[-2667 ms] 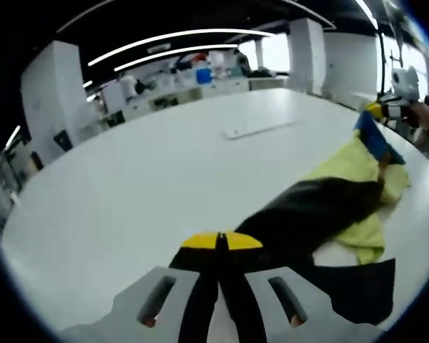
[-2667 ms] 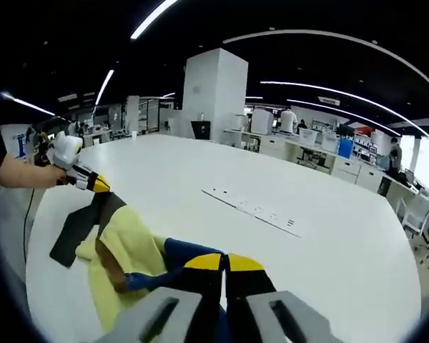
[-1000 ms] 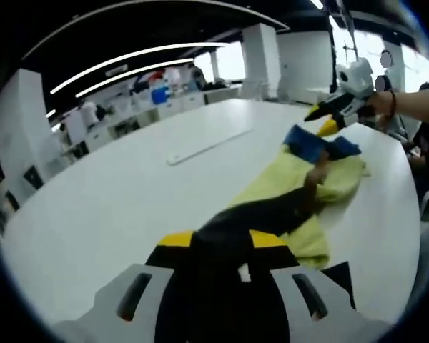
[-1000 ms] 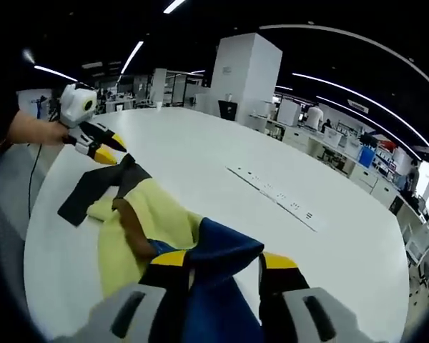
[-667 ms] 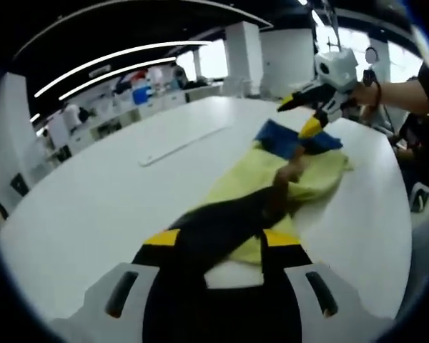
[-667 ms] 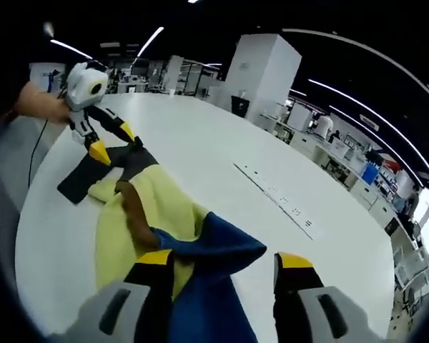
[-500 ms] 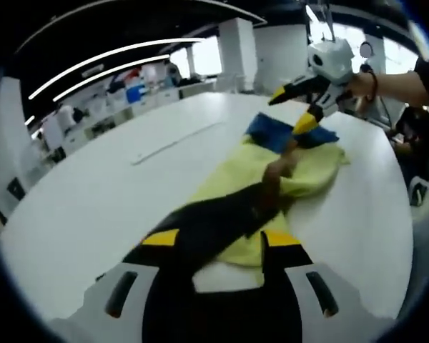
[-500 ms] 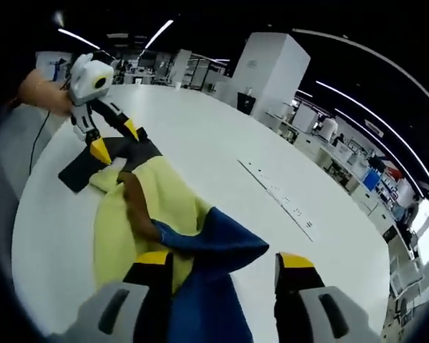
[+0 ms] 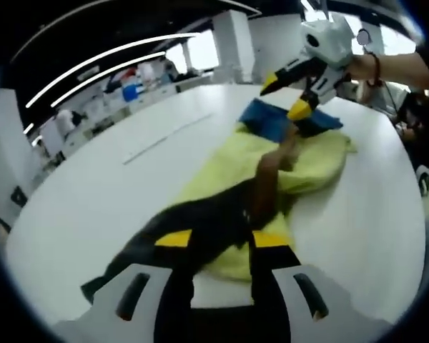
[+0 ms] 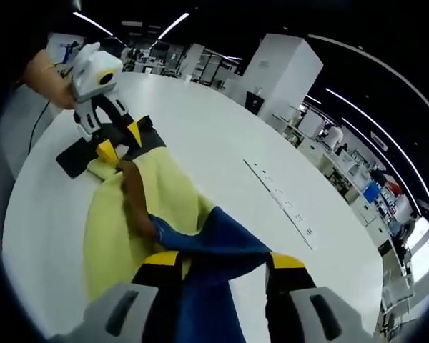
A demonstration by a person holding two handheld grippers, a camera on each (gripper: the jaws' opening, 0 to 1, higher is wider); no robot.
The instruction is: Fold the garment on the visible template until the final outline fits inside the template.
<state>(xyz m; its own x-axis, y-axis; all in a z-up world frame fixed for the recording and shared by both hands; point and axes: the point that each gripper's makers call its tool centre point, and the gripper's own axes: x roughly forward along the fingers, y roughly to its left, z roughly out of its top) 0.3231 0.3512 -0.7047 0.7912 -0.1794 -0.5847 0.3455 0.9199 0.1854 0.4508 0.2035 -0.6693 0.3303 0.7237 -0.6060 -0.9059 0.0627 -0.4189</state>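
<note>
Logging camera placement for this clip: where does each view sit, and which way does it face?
Left gripper view: rides the left claw at the garment's black end, looking along the garment toward the right claw and the person's hand.
Right gripper view: rides the right claw at the blue end, facing back toward the left claw and a hand.
Shared: the same yellow, black and blue garment on the white table, seen from opposite ends.

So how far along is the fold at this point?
Early. The yellow, black and blue garment lies stretched out and bunched on the white table; no finished fold shows. In hand: the left gripper has its open jaws at the black end, the right gripper open at the blue end. No template outline can be made out, so folding and fitting remain.
</note>
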